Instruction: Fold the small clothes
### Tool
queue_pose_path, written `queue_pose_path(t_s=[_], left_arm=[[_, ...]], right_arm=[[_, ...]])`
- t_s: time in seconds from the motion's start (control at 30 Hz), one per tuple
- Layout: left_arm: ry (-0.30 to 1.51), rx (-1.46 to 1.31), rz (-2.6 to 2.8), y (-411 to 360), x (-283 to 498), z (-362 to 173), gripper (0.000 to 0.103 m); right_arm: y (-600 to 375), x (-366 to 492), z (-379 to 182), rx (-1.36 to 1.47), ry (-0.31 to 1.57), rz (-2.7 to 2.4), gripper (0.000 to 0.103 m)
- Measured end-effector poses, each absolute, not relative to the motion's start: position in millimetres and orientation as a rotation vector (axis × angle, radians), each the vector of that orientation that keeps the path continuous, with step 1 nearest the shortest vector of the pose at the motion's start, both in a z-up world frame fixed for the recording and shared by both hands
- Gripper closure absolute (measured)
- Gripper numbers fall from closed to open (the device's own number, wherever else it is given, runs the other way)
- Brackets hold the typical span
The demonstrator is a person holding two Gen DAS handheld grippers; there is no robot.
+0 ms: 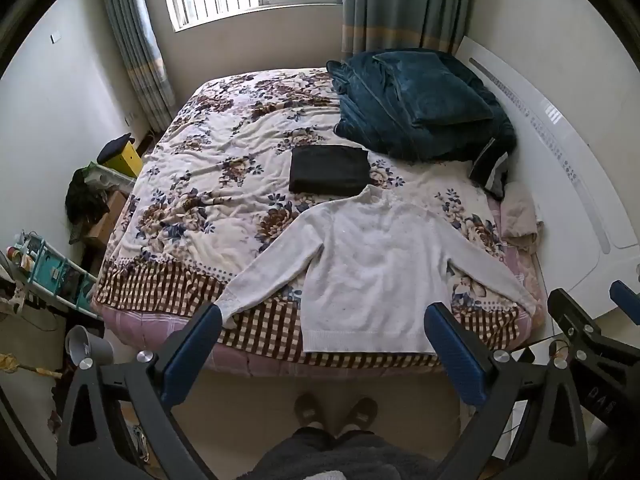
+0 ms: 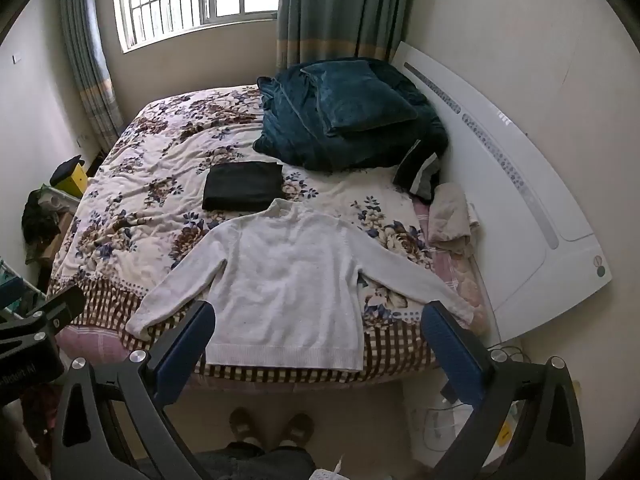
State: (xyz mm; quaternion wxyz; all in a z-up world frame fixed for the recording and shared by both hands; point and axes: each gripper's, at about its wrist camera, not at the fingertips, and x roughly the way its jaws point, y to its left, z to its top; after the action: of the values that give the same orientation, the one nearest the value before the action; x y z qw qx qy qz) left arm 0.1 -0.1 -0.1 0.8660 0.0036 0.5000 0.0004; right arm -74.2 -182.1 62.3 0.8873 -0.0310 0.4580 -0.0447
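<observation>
A white knitted sweater (image 1: 372,264) lies flat on the bed near its front edge, sleeves spread to both sides, hem toward me; it also shows in the right wrist view (image 2: 288,280). A folded black garment (image 1: 330,170) lies just beyond its collar, also seen in the right wrist view (image 2: 242,186). My left gripper (image 1: 324,316) is open and empty, held back above the bed's front edge. My right gripper (image 2: 318,316) is open and empty, held the same way over the hem.
The bed has a floral cover (image 1: 224,168) with a checked border. A dark teal blanket and pillow pile (image 1: 420,104) sits at the back right by the white headboard (image 1: 560,184). A shelf and clutter (image 1: 60,256) stand left of the bed. My feet (image 1: 336,410) are on the floor.
</observation>
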Motion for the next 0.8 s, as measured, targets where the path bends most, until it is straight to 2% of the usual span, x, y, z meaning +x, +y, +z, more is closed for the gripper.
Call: queue_pose_path(t_s=[0.8], left_arm=[[1.025, 0.007, 0.004, 1.0, 1.3, 5.0, 0.0]], right_arm=[[-174.6, -77.0, 64.1, -0.067, 0.953, -0.086, 0.0]])
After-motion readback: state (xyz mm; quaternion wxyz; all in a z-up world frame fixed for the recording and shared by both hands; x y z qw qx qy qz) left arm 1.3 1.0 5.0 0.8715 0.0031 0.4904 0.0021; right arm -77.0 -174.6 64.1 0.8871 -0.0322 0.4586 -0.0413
